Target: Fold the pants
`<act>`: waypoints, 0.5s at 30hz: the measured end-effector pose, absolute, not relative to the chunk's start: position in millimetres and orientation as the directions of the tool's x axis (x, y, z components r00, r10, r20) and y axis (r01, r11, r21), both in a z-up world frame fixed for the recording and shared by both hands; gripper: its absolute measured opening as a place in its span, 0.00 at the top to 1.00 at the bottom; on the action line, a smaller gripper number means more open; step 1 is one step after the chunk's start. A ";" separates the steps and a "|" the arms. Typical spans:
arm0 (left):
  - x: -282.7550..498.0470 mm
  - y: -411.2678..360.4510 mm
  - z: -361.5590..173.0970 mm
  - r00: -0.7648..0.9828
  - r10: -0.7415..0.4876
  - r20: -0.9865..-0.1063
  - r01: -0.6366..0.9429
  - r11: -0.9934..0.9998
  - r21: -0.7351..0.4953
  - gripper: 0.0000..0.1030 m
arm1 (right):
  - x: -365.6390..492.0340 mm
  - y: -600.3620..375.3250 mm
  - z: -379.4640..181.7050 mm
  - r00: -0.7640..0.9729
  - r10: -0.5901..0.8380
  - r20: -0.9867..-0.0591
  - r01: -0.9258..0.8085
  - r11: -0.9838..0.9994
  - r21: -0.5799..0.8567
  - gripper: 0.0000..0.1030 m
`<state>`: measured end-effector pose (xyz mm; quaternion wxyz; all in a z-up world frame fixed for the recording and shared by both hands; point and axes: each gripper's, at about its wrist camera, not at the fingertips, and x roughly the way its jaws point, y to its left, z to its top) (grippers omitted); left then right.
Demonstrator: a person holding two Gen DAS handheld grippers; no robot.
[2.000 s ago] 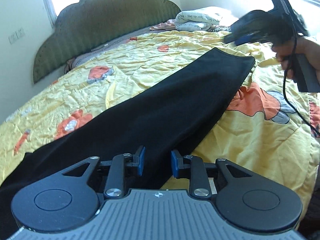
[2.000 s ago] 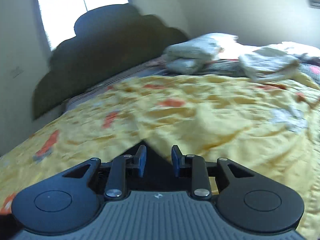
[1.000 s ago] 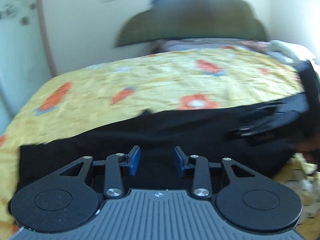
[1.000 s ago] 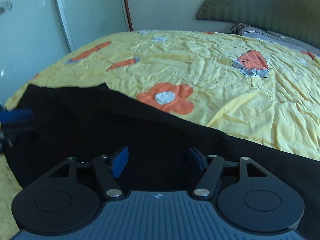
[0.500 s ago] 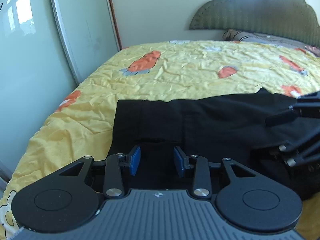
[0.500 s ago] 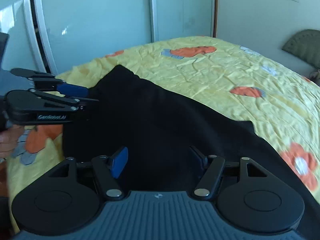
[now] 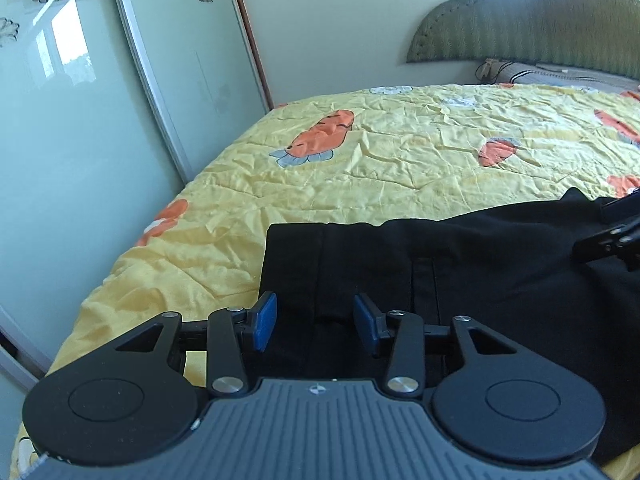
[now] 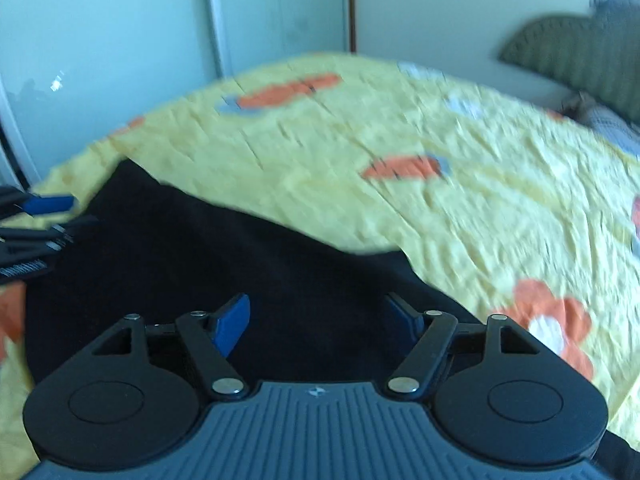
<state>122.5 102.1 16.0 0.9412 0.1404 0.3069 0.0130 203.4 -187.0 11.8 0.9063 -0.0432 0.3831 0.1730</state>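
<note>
Left wrist view: the left gripper point(image 7: 315, 322) is over the black pants point(image 7: 460, 264), its blue pads point(image 7: 264, 320) set apart with dark cloth visible in the gap between them. Nothing is clamped; the jaws stand open. The pants lie flat on the bed point(image 7: 380, 152), which carries a yellow cover printed with orange carrots and flowers. A straight hemmed end of the pants lies toward the bed's left edge, near the corner closest to the sliding doors point(image 7: 100, 100). From there the cloth runs to the right across the near part of the bed. Seams and a fold line are visible on the upper layer. At the right margin of this view, part of the right gripper point(image 7: 612, 232) appears above the pants; contact with the cloth cannot be determined from here. A green padded headboard point(image 7: 540, 24) stands at the far end of the bed, against the wall.

Right wrist view: this frame is blurred. The right gripper point(image 8: 320, 320) is over the same pants point(image 8: 240, 256), jaws spread wide, holding nothing. The pants' far edge runs diagonally across the yellow cover. At the left margin the left gripper point(image 8: 36, 216) is seen at the pants' end, one blue pad showing. The headboard point(image 8: 572, 48) is visible at upper right
</note>
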 end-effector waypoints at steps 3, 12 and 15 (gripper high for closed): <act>115.6 82.9 24.7 0.830 0.122 -0.545 0.058 0.952 0.301 0.53 | 220.2 -203.6 3.2 0.682 0.293 -0.670 -0.282 0.951 0.128 0.29; 86.8 -16.2 52.6 0.818 -0.182 -0.545 0.333 0.924 0.190 0.44 | 113.4 -286.2 40.6 0.825 0.219 -0.520 -0.115 0.968 0.225 0.24; 77.1 -63.0 45.1 0.761 -0.294 -0.578 0.451 0.880 0.146 0.44 | 62.8 -347.8 24.4 0.837 0.099 -0.537 0.069 0.956 0.284 0.24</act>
